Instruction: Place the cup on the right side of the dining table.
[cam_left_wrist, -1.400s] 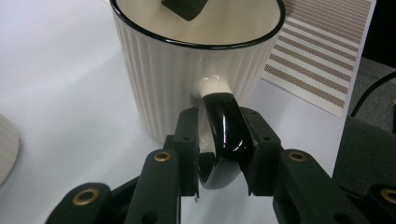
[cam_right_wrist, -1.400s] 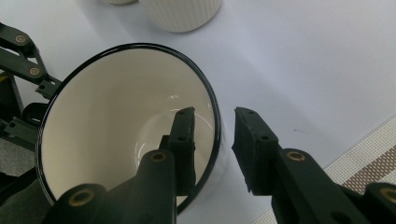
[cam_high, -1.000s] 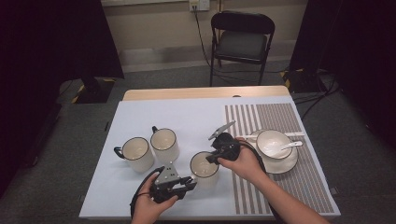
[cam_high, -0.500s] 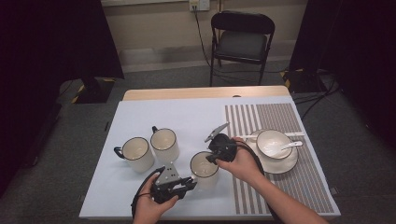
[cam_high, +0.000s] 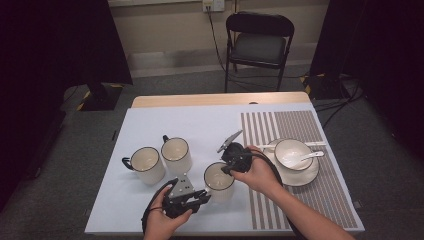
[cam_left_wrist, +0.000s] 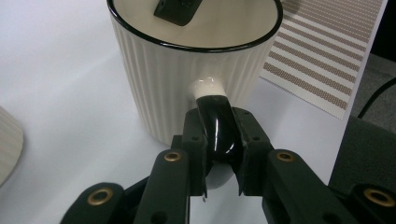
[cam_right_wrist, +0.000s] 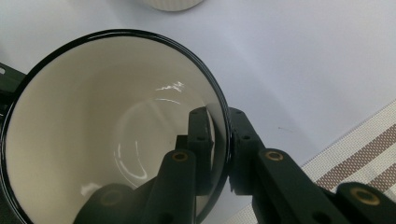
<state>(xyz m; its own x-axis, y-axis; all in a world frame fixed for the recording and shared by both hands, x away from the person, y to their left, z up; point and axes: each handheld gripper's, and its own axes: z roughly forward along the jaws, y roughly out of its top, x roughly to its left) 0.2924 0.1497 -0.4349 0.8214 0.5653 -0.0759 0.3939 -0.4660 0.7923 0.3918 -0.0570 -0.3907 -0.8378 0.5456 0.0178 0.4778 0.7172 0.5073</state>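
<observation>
A cream ribbed mug with a black rim (cam_high: 219, 178) stands upright on the white sheet that covers the counter (cam_high: 150, 210), near the front edge, just left of the brown striped mat (cam_high: 300, 125).

The left gripper (cam_high: 199, 198) comes in from the mug's left front. In the left gripper view its jaws are pinched on the mug's shiny black handle (cam_left_wrist: 218, 130).

The right gripper (cam_high: 229, 167) comes from the right. In the right gripper view its jaws squeeze the mug's wall at the rim, one jaw inside the mug and one outside. Both grippers' jaws have just been closing.

Two more cream mugs with black rims (cam_high: 161, 159) stand close together to the left. A white bowl on a saucer with a spoon (cam_high: 295, 157) sits on the striped mat.

No words, labels or brand marks can be read on anything.
</observation>
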